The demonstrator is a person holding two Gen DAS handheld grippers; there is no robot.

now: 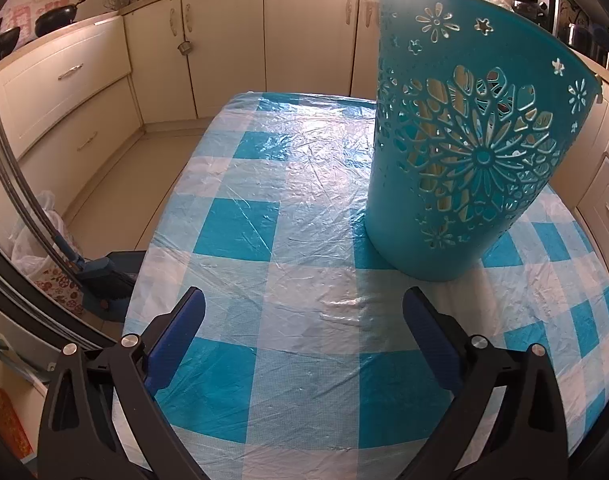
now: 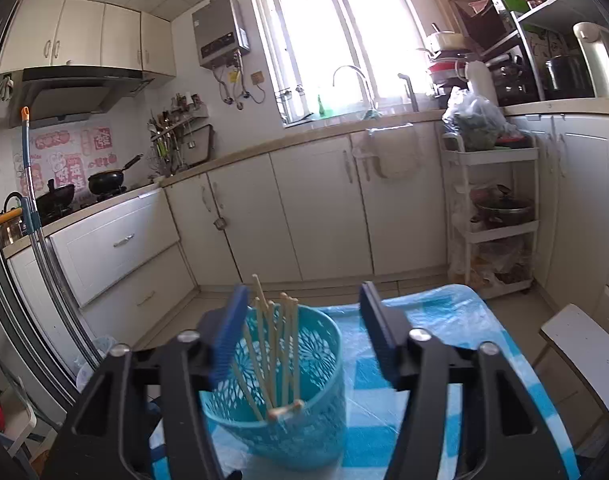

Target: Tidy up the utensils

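With both the right gripper (image 2: 300, 332) and left gripper (image 1: 304, 320) open and empty, withdraw carefully: snagging the chopsticks (image 2: 276, 344) at 12 o'clock could tip the basket (image 2: 280, 408).

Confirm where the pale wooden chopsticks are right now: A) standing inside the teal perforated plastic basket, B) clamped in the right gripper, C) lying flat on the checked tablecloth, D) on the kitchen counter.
A: the pale wooden chopsticks stand inside the teal perforated plastic basket, while the right gripper is open above them.
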